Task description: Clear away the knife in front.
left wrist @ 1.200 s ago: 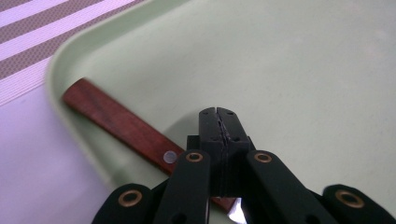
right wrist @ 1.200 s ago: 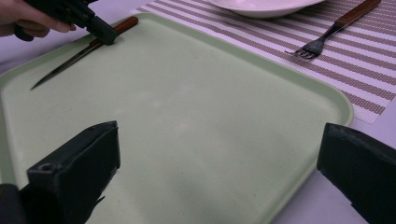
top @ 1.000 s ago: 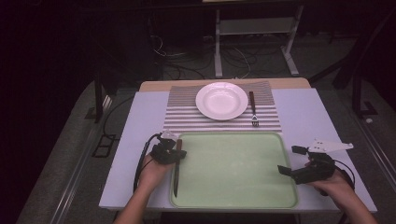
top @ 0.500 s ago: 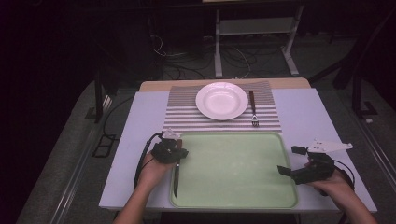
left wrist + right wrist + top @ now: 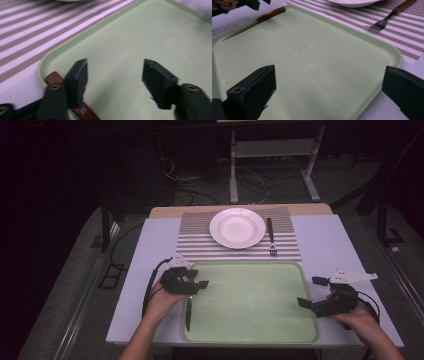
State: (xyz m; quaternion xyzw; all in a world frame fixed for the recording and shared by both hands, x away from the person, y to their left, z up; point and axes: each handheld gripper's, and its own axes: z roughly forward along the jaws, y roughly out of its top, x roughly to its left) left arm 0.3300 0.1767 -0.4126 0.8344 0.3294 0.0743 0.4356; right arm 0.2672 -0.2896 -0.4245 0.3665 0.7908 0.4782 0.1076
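Slim table knife point(image 5: 188, 312) with a reddish-brown riveted wooden handle point(image 5: 82, 110) and a dark, narrow metal blade point(image 5: 238, 31). Lying flat along the left inside edge of the pale green rectangular plastic tray point(image 5: 250, 335), close against the rim. Handle end toward the striped mat side, blade tip pointing toward the near edge of the table. In the left gripper view, handle resting at the tray's rounded corner, partly hidden behind a black jaw. Free of any grip, nothing pressing on it.
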